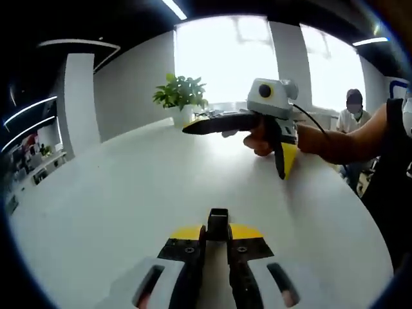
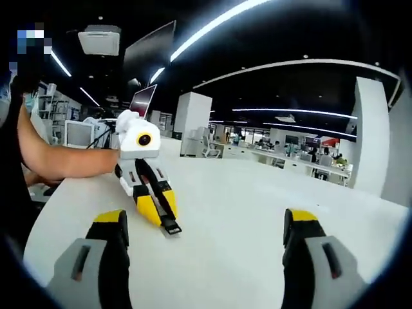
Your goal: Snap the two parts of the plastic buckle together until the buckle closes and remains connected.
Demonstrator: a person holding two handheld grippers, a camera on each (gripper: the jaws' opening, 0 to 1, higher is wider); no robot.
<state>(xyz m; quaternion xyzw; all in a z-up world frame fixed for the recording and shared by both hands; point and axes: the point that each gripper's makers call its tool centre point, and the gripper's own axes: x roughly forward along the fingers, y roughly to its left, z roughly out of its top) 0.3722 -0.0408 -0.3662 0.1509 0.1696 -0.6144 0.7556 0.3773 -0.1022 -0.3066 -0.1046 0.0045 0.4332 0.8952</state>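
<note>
Left gripper [image 1: 217, 239] clenched on a black buckle part [image 1: 218, 223], low over the white table [image 1: 129, 193]. Wide bare tabletop ahead and left. Potted plant [image 1: 181, 98] beyond, near the far edge. Right gripper [image 2: 205, 237] released, jaws wide apart, bare table between; the left gripper sits ahead-left with the buckle part touching the table.

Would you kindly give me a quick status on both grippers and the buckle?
Left gripper shut on a black buckle part, low over white table. Right gripper open, empty. Other buckle part not identifiable. Potted plant far off.
</note>
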